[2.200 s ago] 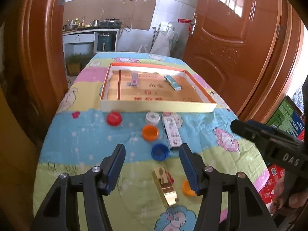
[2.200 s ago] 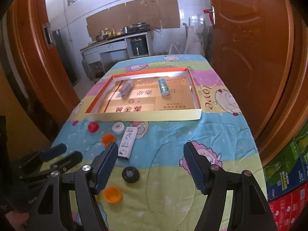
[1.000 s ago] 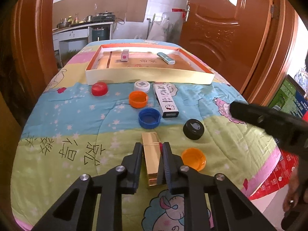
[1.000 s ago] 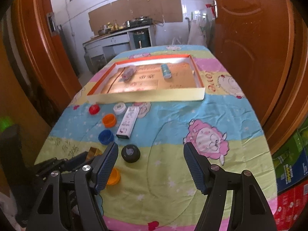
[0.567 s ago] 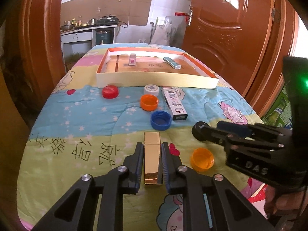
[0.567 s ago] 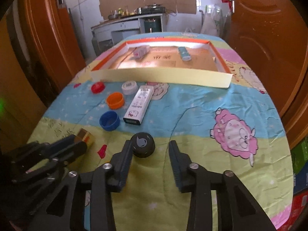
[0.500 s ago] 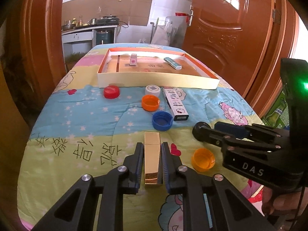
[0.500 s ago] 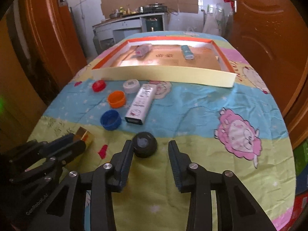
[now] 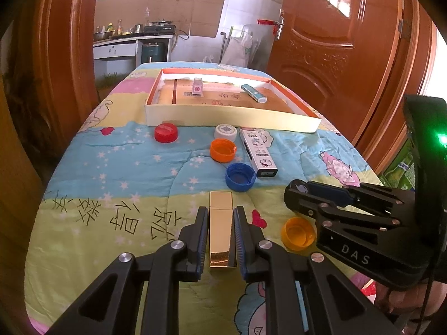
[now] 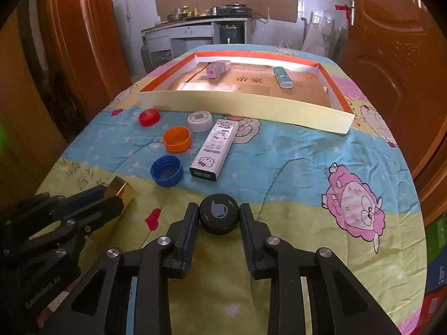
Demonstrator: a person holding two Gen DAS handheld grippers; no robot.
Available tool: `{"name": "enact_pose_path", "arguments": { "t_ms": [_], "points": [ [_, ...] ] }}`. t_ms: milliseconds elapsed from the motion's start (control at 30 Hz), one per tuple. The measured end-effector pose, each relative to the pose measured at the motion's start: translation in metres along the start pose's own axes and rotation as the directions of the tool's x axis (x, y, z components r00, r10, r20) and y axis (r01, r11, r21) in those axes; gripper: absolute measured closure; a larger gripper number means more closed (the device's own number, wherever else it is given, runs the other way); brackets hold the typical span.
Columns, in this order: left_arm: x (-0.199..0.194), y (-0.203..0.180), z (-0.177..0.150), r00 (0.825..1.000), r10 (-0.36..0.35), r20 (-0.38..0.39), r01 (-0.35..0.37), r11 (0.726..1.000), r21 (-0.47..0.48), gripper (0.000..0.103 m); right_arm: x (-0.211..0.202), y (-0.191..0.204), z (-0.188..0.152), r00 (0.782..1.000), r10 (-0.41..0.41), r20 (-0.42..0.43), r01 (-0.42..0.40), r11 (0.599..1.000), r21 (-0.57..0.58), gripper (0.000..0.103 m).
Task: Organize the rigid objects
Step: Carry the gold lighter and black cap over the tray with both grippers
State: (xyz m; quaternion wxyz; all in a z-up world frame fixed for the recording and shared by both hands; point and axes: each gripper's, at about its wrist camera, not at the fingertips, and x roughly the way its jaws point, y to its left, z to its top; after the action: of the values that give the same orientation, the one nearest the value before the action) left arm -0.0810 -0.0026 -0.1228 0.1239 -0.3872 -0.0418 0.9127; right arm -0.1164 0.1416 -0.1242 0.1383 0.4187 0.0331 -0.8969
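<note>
In the left wrist view, the left gripper point(image 9: 220, 233) is clamped on the shiny gold rectangular bar point(image 9: 221, 230), near the front of the cartoon-print quilt on the bench point(image 9: 117, 164). The shallow cardboard tray with the orange rim point(image 9: 232, 117) holds only two small items, a pink-ended block point(image 9: 197, 88) and a teal stick point(image 9: 253, 93). Red point(image 9: 166, 132), white point(image 9: 225, 131), orange point(image 9: 223, 150), blue point(image 9: 240, 177) and yellow-orange point(image 9: 297, 232) bottle caps and the white cartoon-printed box point(image 9: 258, 153) all lie outside it, so most of the sorting seems left. Two seconds ago these jaws stood wide around the bar; now they grip it.

In the right wrist view, the right gripper point(image 10: 219, 220) has just been closing, and its pads now sit against the black round cap point(image 10: 219, 217), which rests on the quilt. Two seconds ago this gripper was wide open, farther back, with the cap ahead of its left finger.
</note>
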Motion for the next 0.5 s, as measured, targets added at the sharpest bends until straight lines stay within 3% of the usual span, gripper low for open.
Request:
{"name": "enact_pose_path", "arguments": {
  "t_ms": [500],
  "points": [
    [-0.012,-0.001,0.023,0.999,-0.031,0.039,0.031,1.000,0.000,0.084,-0.033,0.000,0.020,0.996,0.025,0.088,-0.027,0.999,0.020,0.073]
  ]
}}
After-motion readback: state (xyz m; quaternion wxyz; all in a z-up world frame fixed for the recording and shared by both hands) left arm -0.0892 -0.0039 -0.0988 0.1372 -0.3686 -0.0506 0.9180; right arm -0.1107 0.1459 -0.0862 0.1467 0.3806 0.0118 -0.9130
